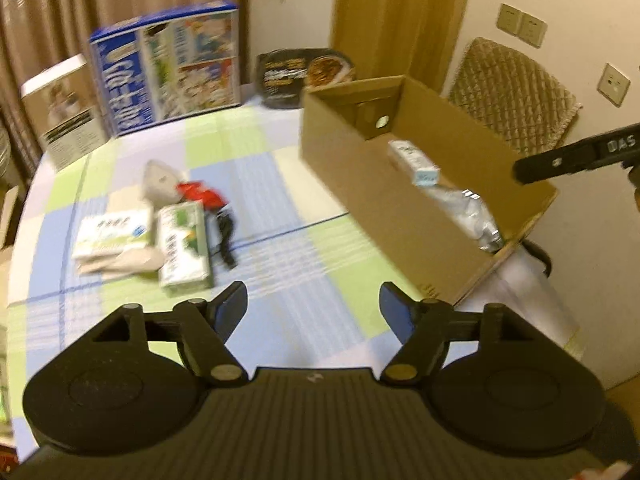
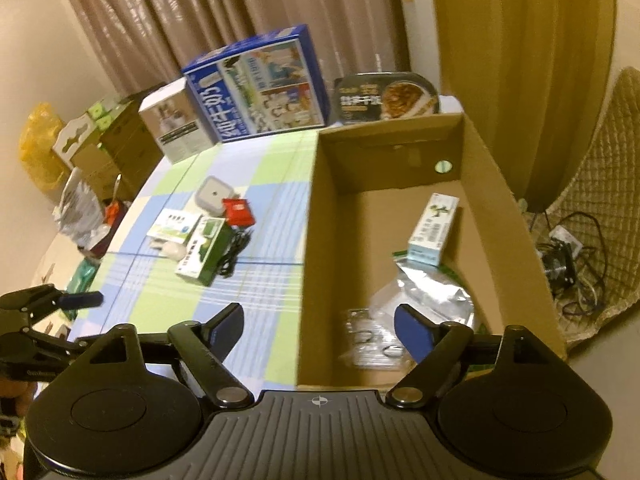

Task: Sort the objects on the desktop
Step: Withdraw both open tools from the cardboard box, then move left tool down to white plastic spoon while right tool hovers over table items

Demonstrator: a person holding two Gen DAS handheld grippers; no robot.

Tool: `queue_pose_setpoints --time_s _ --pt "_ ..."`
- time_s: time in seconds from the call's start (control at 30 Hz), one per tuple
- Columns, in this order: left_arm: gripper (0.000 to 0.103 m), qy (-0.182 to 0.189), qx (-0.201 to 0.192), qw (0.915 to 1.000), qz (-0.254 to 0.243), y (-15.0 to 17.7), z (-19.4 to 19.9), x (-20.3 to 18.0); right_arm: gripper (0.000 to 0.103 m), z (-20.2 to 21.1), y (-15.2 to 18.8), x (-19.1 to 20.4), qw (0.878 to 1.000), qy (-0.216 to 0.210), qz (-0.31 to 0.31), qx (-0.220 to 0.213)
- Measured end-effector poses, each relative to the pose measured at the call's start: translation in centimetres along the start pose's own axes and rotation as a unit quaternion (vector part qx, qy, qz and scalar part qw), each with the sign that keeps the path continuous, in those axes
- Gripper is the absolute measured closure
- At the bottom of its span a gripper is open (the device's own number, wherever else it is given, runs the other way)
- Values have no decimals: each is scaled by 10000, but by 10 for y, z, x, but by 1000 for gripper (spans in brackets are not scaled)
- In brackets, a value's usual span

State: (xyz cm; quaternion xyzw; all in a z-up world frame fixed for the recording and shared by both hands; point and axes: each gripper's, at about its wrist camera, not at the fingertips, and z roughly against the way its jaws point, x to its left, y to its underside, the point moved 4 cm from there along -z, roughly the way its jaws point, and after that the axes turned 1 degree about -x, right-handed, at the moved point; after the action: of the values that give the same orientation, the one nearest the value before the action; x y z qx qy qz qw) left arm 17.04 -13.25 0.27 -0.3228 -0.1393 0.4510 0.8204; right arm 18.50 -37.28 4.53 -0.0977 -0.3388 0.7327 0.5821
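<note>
Checkered table (image 1: pixel 280 184): green box (image 1: pixel 184 248) well beyond left gripper (image 1: pixel 313 306); both grippers' fingers wide, empty.

one cardboard box (image 2: pixel 400 216), two green cartons (image 2: pixel 204 254), one cable (image 2: pixel 236 254)

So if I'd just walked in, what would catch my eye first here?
Probably the big open cardboard box on the right of the checked tablecloth, with a small white carton and a silver foil bag already inside. Then the little cluster still on the cloth: a green box, a red packet and a black cable. At the back stands a tall blue picture box.
</note>
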Motion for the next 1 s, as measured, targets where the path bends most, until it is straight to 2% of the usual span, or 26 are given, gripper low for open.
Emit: queue_pose_setpoints --time_s 0.07,0.33,0.67,0.83,0.93,1.0 --pt "22 -134 -32 9999 63 9 10 19 21 -1 -1 9 10000 -45 40 -6" --pt "15 -824 36 9965 135 42 33 93 16 -20 -7 60 9980 -302 558 70" --pt "14 -1057 145 9935 -384 66 33 132 13 -65 8 117 9852 -419 1613 398" --pt "14 -1008 181 9888 -1082 67 17 135 13 -89 19 142 9652 -470 2525 493" --pt "14 -943 147 9825 -1602 66 8 134 13 -104 26 157 9428 -387 3289 383" --pt "14 -952 92 9742 -2042 66 1 133 13 -115 32 165 9262 -376 3736 341"
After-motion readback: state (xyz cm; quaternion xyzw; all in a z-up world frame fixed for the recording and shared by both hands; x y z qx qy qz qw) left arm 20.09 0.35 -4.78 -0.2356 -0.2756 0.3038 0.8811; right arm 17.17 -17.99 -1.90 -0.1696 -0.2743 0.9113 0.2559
